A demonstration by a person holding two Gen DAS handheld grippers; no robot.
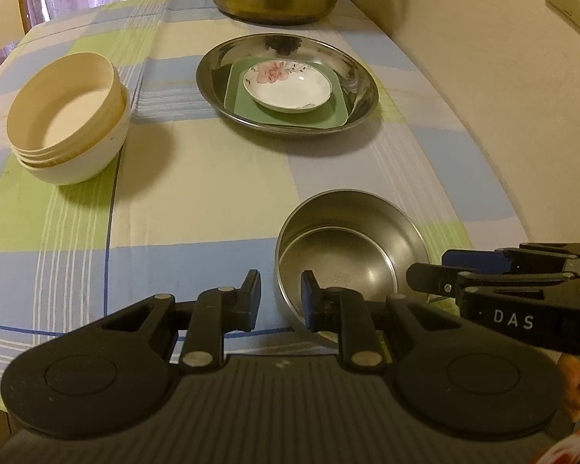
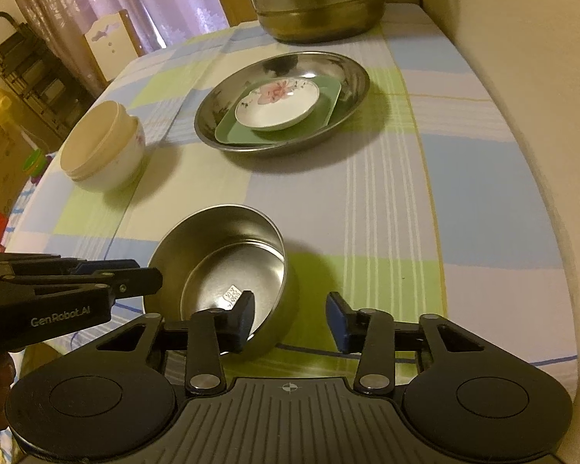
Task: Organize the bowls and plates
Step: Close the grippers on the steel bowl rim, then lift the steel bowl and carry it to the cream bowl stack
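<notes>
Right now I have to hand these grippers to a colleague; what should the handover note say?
Left gripper: jaws open, straddling the steel bowl's near rim, not clamped.
Right gripper: jaws open, straddling the same bowl's other side.
Done: floral dish on green plate inside the steel platter; cream bowls nested in a stack, far left.
Left: the steel bowl sits alone on the tablecloth, probably to be stacked next.

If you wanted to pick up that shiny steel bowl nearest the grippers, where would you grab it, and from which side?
By the thin rim, I'd say. The steel bowl is round, smooth and too wide to span, so one finger goes inside and one outside the wall. Its near edge faces the right gripper, whose open jaws already straddle that wall, making a straight approach from the near side the likeliest way.
</notes>
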